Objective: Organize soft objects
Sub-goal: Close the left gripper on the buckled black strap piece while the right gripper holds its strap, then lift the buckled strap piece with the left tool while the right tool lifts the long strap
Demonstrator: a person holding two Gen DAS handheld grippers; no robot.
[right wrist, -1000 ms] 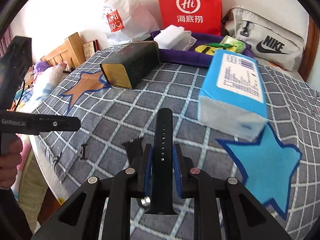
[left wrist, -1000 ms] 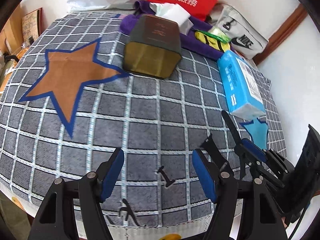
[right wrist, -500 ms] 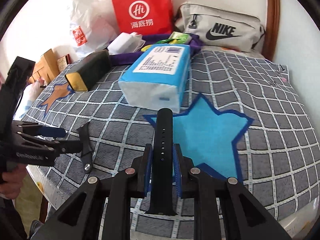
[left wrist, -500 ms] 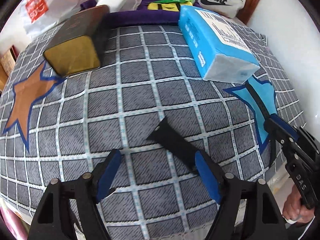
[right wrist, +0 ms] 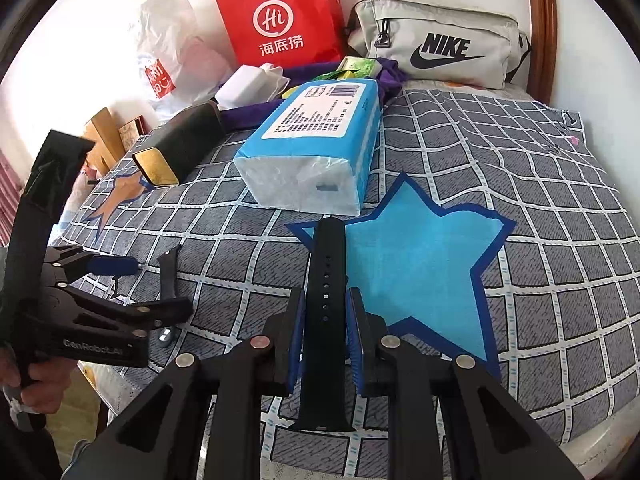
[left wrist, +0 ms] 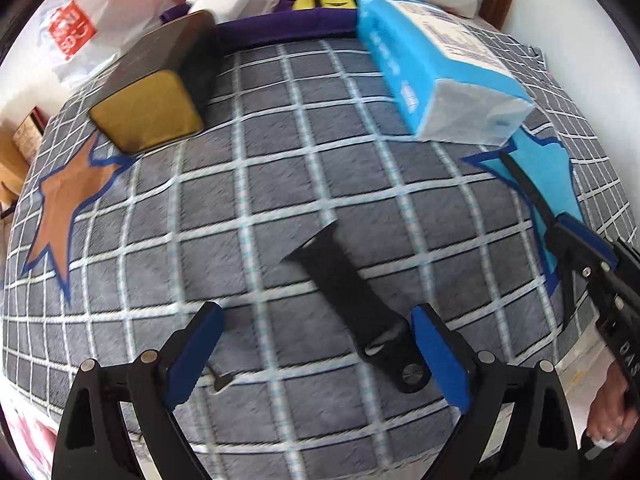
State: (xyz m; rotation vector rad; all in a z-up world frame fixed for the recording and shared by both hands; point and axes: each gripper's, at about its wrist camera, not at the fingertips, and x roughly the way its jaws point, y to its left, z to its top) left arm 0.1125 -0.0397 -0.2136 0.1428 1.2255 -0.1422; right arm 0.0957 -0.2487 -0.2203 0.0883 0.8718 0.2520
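In the left wrist view, the left gripper (left wrist: 316,346) is held spread wide above a black buckle strap (left wrist: 352,300) lying on the checked bedspread (left wrist: 248,208). In the right wrist view, a perforated black strap (right wrist: 326,280) is clamped upright by the right gripper (right wrist: 325,328), near the blue tissue pack (right wrist: 316,148).

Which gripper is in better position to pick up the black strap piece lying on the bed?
Left. The left gripper is open over the loose strap piece; the right gripper already holds the holed strap.
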